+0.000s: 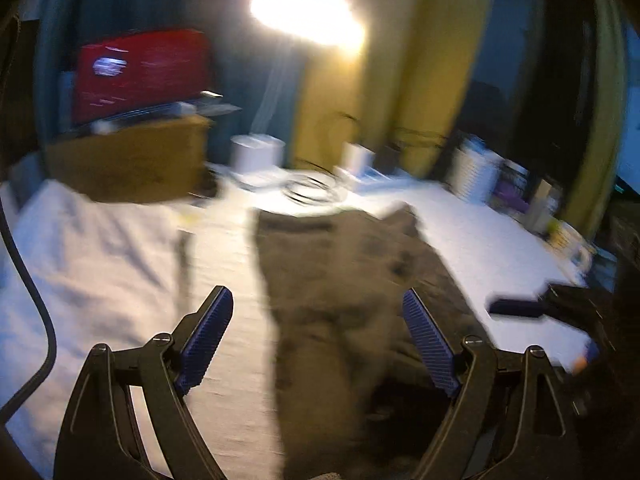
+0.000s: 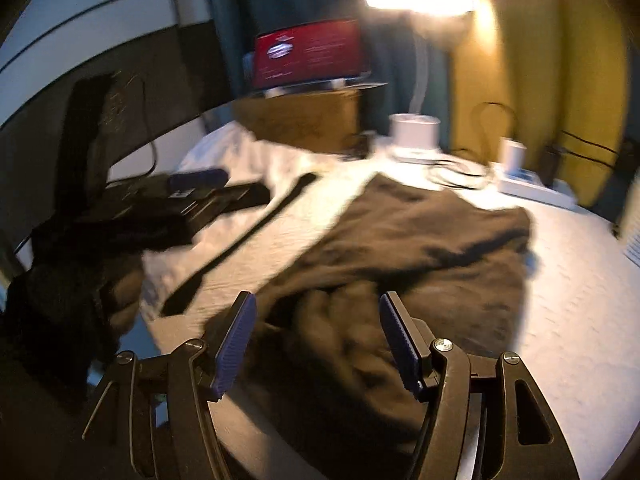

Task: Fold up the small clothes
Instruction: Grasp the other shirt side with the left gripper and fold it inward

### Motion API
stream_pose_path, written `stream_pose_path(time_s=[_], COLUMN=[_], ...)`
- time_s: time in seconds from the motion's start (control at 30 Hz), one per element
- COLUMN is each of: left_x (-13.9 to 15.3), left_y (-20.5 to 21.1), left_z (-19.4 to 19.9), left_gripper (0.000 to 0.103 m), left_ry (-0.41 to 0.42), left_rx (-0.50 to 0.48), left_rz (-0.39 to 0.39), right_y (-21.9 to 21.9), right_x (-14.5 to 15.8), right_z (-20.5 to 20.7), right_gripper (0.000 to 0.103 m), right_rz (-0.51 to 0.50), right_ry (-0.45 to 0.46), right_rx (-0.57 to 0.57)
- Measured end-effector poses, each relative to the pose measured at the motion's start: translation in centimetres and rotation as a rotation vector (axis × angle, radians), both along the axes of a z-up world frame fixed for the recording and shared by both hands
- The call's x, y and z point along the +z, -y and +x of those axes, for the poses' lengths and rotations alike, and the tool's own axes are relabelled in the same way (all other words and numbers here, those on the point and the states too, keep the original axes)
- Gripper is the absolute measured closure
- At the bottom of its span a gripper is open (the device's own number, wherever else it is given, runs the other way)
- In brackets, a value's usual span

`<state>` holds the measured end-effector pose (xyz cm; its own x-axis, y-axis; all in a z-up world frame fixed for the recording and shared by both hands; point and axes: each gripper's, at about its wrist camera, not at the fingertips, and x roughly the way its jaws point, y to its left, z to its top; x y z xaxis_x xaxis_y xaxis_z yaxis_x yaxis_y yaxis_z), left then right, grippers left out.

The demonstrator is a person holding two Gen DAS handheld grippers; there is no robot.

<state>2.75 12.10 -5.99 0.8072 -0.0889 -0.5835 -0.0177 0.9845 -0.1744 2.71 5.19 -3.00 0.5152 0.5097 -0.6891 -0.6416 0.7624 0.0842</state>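
A dark brown garment (image 1: 352,280) lies spread on the white table cover (image 1: 120,264); in the right wrist view (image 2: 420,248) it is rumpled near its close end. My left gripper (image 1: 318,300) is open and empty above the garment's near part. My right gripper (image 2: 318,306) is open and empty just above the rumpled near edge. The right gripper's blue pad shows at the right of the left wrist view (image 1: 516,306). The left gripper (image 2: 200,179) shows at the left of the right wrist view. Both views are motion-blurred.
A brown box (image 1: 132,156) with a red box (image 1: 144,72) on top stands at the back left. A lit lamp (image 1: 308,12), white cups (image 2: 414,130), cables (image 1: 312,190) and jars (image 1: 480,176) line the back. A black strap (image 2: 240,244) lies left of the garment.
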Motion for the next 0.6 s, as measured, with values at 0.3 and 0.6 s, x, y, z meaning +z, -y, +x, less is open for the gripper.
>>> stream_pose_path(time_s=[0.3,0.6], left_x=[-3.6,-5.9], left_y=[6.1,5.9], left_z=[1.5,-1.4], left_gripper=[0.017,0.081], left_ry=[-0.149,-0.256], left_rx=[-0.102,-0.083], left_rz=[0.046,0.116], right_y=[7.8,6.7], right_x=[-3.1,-6.6], right_z=[2.6,2.2], right_gripper=[0.037,0.037], right_rz=[-0.027,-0.069], right_ry=[-0.034,-0.092], right_rx=[-0.219,-0.112])
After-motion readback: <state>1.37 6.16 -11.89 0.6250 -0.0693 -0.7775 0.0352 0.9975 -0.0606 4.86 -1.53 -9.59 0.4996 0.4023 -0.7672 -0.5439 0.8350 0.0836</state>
